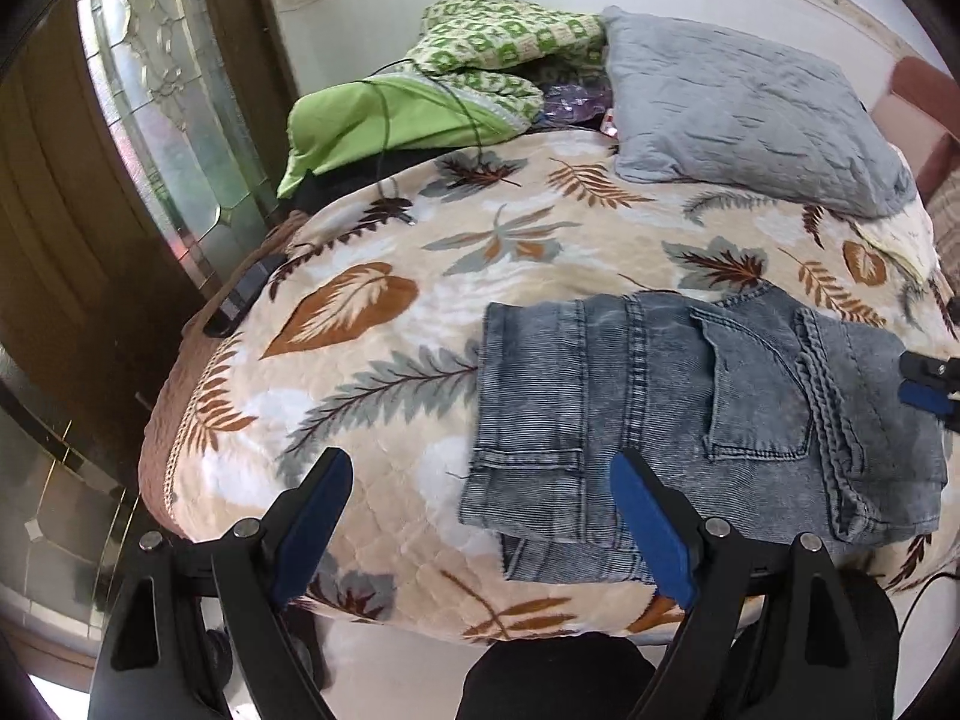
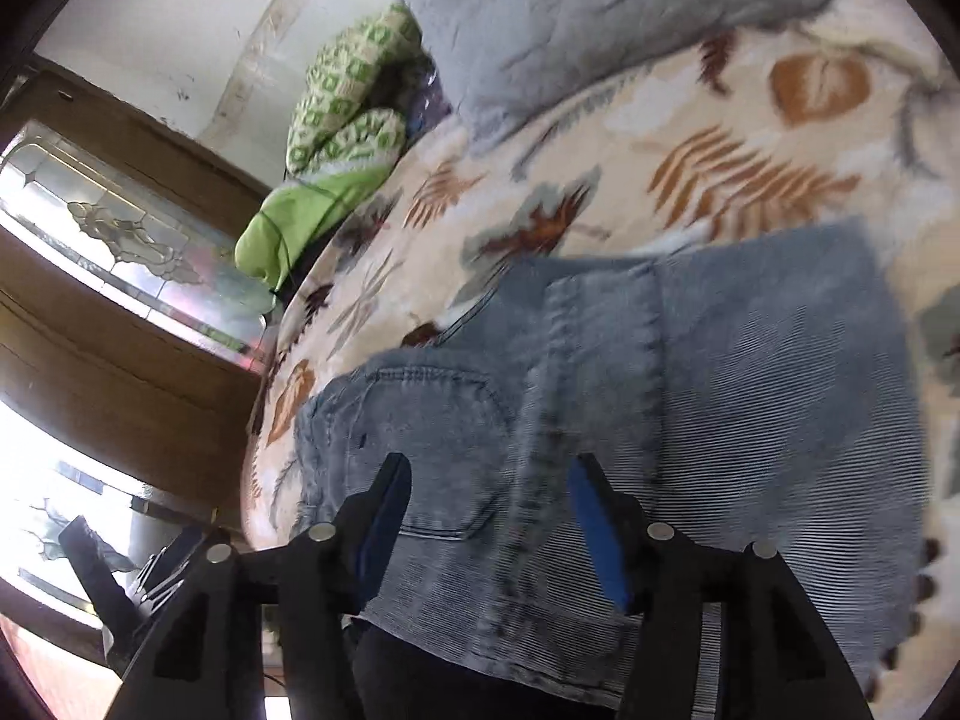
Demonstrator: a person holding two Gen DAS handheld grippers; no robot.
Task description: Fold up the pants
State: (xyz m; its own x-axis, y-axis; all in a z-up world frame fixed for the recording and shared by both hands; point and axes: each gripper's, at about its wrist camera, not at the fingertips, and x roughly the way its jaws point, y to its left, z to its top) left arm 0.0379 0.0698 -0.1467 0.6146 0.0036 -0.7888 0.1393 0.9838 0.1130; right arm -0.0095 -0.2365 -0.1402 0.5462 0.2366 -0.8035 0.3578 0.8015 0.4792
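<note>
Folded jeans on the leaf-print bed, both hand-held grippers spread and empty.

Left wrist view: the left hand-held gripper (image 1: 480, 480) gapes wide, holding nothing, above the folded jeans (image 1: 708, 420), whose long axis runs left-right across the bed (image 1: 372, 300). Right wrist view: the right hand-held gripper (image 2: 489, 483) stands part-open over the jeans (image 2: 750, 390), gripping nothing.
</note>
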